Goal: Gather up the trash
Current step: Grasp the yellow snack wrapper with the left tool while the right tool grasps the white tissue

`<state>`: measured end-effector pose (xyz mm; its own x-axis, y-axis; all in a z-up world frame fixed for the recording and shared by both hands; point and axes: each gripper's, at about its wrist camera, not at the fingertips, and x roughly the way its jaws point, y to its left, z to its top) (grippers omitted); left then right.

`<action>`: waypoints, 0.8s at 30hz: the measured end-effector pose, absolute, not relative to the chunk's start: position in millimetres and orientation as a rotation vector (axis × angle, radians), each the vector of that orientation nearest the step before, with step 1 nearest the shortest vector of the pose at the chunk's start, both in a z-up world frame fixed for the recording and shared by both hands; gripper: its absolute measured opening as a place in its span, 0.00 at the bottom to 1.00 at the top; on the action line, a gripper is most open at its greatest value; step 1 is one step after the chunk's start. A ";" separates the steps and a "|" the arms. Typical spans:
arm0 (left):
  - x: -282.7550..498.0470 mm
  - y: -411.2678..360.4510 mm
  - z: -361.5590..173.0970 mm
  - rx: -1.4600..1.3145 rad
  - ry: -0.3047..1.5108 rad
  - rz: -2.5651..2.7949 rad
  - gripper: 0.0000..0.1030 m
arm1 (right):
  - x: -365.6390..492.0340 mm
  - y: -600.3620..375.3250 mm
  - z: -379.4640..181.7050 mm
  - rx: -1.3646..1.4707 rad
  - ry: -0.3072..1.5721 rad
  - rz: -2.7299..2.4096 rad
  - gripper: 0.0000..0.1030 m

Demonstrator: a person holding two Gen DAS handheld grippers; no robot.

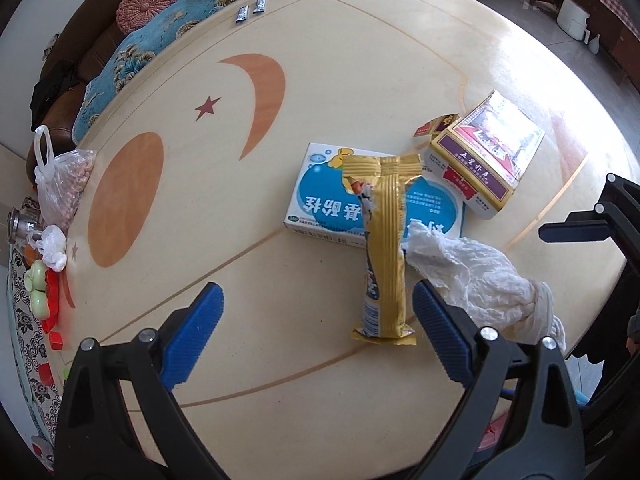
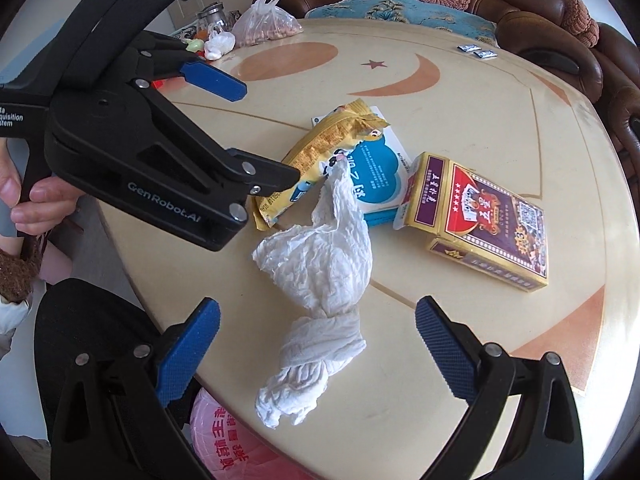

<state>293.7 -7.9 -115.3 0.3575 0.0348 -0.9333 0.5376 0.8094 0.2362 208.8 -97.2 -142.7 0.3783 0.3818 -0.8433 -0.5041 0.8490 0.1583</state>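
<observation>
A torn yellow snack wrapper (image 1: 386, 248) lies on the round cream table (image 1: 280, 360), its top end resting on a blue-and-white box (image 1: 336, 196). My left gripper (image 1: 320, 332) is open just above the table, the wrapper's lower end between its blue pads, close to the right pad. A crumpled white tissue (image 2: 320, 264) lies twisted beside the wrapper (image 2: 320, 148). My right gripper (image 2: 318, 344) is open, its pads either side of the tissue's knotted lower end. The left gripper (image 2: 268, 132) shows in the right wrist view, and a hand (image 2: 32, 200) holds it.
A gold playing-card box (image 2: 488, 220) lies to the right of the blue-and-white box (image 2: 380, 164). A bag of nuts (image 1: 60, 184), a jar and small items crowd the far table edge. Two sachets (image 1: 250, 10) sit near a sofa. A pink bag (image 2: 228, 440) hangs below the near edge.
</observation>
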 end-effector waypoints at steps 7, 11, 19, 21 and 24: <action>307.2 -10.3 -137.1 0.486 1.261 -0.404 0.81 | 213.3 -94.3 -153.9 -0.148 0.996 0.559 0.89; 314.4 -5.2 -144.9 0.403 1.306 -0.413 0.65 | 211.3 -92.6 -156.5 -0.180 0.964 0.540 0.78; 315.3 -0.8 -141.1 0.323 1.333 -0.425 0.24 | 212.8 -100.7 -153.5 -0.146 0.943 0.538 0.25; 313.2 -0.3 -140.1 0.302 1.334 -0.422 0.23 | 212.4 -103.3 -153.2 -0.141 0.946 0.528 0.23; 310.7 3.3 -139.5 0.258 1.343 -0.416 0.20 | 208.9 -104.2 -151.3 -0.149 0.940 0.514 0.21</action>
